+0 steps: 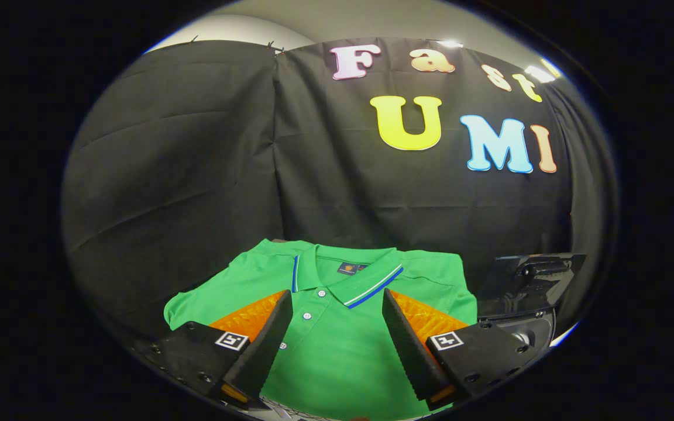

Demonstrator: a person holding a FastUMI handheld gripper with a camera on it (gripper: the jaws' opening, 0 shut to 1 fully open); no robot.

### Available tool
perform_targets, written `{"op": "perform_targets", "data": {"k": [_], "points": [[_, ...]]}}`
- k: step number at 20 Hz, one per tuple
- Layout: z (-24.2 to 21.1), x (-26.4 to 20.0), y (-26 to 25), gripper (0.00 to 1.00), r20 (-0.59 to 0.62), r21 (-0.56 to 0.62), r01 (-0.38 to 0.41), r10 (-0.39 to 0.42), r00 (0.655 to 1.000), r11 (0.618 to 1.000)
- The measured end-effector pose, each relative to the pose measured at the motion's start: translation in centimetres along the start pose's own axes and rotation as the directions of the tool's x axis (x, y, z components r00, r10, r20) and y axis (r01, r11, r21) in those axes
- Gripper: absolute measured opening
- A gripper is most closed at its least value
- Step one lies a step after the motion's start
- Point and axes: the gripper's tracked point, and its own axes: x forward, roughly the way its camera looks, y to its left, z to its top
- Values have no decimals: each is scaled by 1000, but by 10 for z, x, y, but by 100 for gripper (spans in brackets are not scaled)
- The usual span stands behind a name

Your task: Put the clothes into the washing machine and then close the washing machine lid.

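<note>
A folded green polo shirt (pixel 337 327) with a blue-and-white striped collar and white buttons lies flat under and ahead of my gripper (pixel 337 295). The gripper is open, its two black fingers (pixel 267 345) with orange sides spread wide over the shirt's chest, one on each side of the button placket. Nothing is between the fingers but the shirt below them; I cannot tell whether they touch it. To the right of the shirt stands the washing machine (pixel 527 327), with its dark lid (pixel 533 280) raised upright.
The black cloth wall hangs close behind the shirt and the machine. A white rim of the machine shows beside the right finger.
</note>
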Motion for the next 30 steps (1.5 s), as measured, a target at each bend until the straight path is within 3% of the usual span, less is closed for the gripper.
{"op": "perform_targets", "data": {"k": [18, 25, 27, 30], "points": [[-44, 48, 33, 97, -278, -37, -25, 14, 960, 999], [-44, 49, 34, 96, -296, -69, -37, 15, 955, 997], [-43, 49, 32, 87, -292, -75, -37, 13, 956, 997], [-44, 47, 34, 87, -306, -81, -41, 14, 952, 996]]}}
